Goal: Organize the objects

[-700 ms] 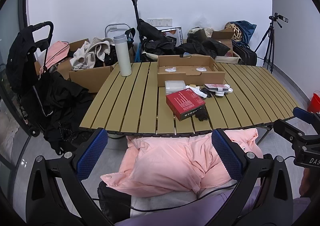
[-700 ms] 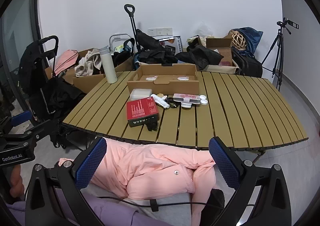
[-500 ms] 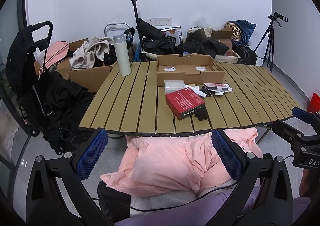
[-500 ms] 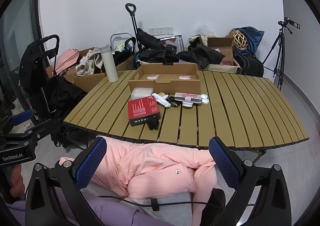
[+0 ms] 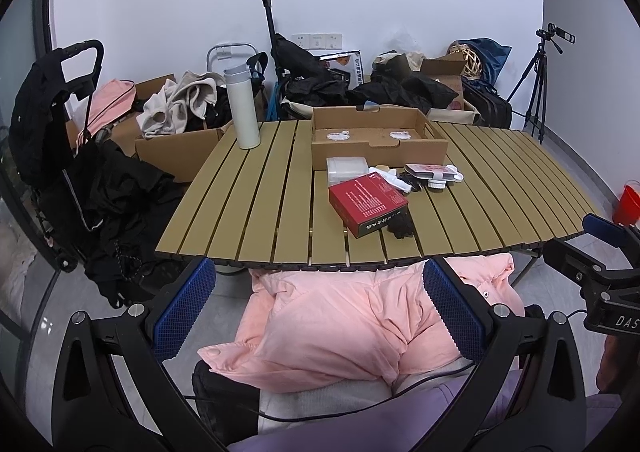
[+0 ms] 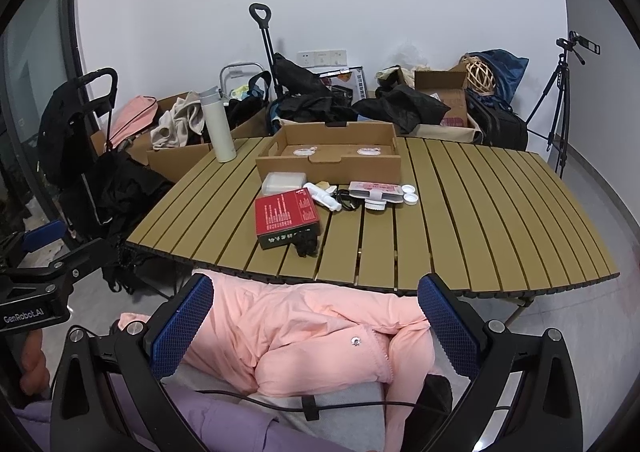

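A slatted wooden table [image 5: 256,203] [image 6: 500,211] carries a red box [image 5: 368,204] [image 6: 286,217], a black clump [image 5: 399,226] beside it, a clear plastic container [image 5: 346,168] [image 6: 283,182], a white tube [image 6: 322,200], a pink packet with white lids [image 5: 434,173] [image 6: 380,193], and an open cardboard tray [image 5: 378,137] [image 6: 332,155]. My left gripper [image 5: 316,312] and right gripper [image 6: 314,328] are open and empty, held low in front of the table above a pink jacket [image 5: 352,324] [image 6: 304,332].
A white thermos [image 5: 242,107] [image 6: 218,125] stands at the table's far left. Boxes, bags, clothes and a cart crowd the floor behind and left. A tripod [image 5: 538,79] stands at the right wall; a red bucket [image 5: 628,201] sits right.
Both views have shifted slightly; nothing on the table has moved and both grippers stay open.
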`<action>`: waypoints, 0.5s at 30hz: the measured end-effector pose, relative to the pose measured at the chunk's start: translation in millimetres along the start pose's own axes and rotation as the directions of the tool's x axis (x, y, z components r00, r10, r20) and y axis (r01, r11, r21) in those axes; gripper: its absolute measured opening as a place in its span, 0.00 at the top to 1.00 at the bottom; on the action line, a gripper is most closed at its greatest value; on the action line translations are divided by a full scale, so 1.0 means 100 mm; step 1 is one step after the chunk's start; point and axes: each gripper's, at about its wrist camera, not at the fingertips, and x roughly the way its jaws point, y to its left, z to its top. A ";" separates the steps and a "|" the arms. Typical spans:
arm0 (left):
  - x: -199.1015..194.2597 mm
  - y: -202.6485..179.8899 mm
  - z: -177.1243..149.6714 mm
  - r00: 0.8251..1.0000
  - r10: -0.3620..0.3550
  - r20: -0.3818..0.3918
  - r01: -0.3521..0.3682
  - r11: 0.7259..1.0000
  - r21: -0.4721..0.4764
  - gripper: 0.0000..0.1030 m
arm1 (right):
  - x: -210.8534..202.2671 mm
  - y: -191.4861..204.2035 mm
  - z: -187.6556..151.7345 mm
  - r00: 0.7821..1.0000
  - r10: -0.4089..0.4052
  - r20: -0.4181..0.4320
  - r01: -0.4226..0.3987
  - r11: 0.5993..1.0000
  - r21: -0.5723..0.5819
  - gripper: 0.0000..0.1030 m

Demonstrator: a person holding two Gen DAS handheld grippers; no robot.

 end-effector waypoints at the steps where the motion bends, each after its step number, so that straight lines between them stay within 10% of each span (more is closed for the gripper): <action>1: 0.00 0.00 0.00 1.000 0.000 0.000 0.000 1.000 -0.001 0.00 | 0.00 0.00 0.00 1.000 0.000 0.000 0.000 1.000 0.002 0.00; 15: 0.05 0.03 0.00 1.000 -0.005 -0.013 0.005 1.000 -0.006 0.00 | 0.08 0.01 -0.05 0.999 0.043 -0.019 -0.043 0.999 0.003 0.00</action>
